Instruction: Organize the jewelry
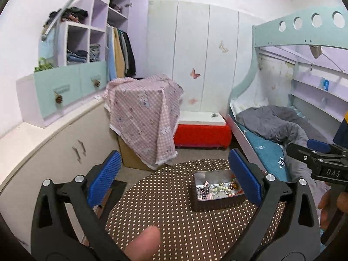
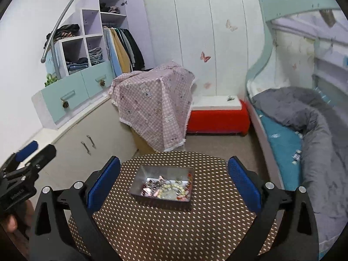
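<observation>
While both grippers' fingers stand apart, empty, "DAS" shows on the right gripper beside the jewelry tin

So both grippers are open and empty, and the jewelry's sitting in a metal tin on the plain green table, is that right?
Not quite: the table is covered in brown cloth with pale polka dots, not plain green, as the right wrist view shows. The rest holds: left gripper and right gripper are open and empty, and the jewelry sits in the metal tin.

1 tin of jewelry (uncountable tangle), 1 table, 2 claws.
</observation>
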